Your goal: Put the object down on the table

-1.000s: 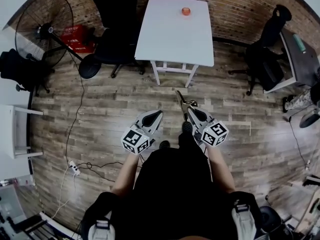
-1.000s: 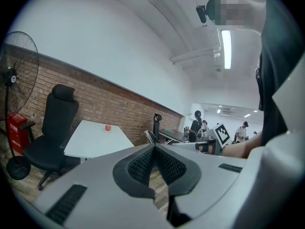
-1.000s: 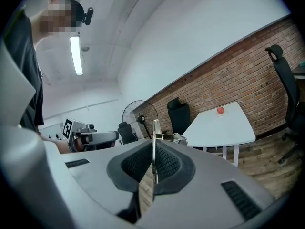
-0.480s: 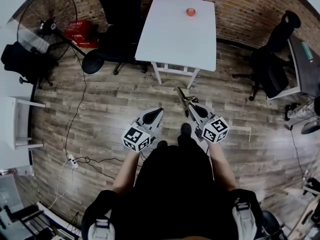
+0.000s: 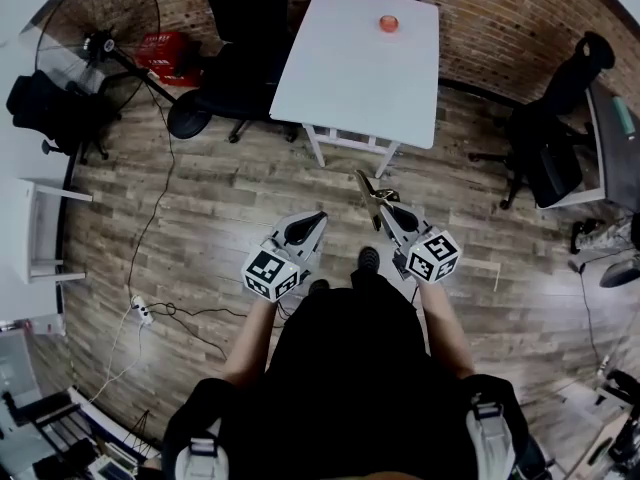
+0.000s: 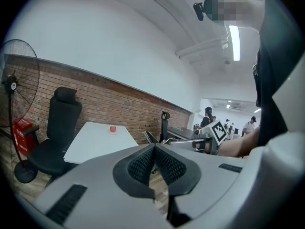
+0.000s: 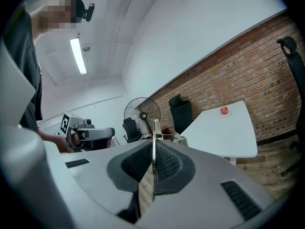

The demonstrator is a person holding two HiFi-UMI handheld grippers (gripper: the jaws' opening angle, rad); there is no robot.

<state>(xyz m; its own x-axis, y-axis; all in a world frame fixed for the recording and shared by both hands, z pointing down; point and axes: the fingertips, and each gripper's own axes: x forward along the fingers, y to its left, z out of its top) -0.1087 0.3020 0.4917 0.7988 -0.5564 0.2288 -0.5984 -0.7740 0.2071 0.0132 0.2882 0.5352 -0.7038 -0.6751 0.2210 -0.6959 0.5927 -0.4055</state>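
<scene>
My right gripper (image 5: 387,214) is shut on a thin metal object (image 5: 371,192) that sticks out forward past the jaws, over the wooden floor. In the right gripper view the object (image 7: 155,138) shows as a narrow upright blade pinched between the pads. My left gripper (image 5: 311,220) is shut with nothing in it; its pads (image 6: 143,162) meet in the left gripper view. The white table (image 5: 352,63) stands ahead by the brick wall, apart from both grippers. A small red thing (image 5: 389,23) sits near its far edge.
A black office chair (image 5: 238,53) stands left of the table, beside a floor fan (image 5: 95,38) and a red crate (image 5: 168,52). Another black chair (image 5: 552,143) and a grey desk are at the right. A cable and power strip (image 5: 141,312) lie on the floor at the left.
The person has stepped a little toward the table, which now sits slightly closer in view. Both grippers keep their pose, and the right one still grips the metal object.
</scene>
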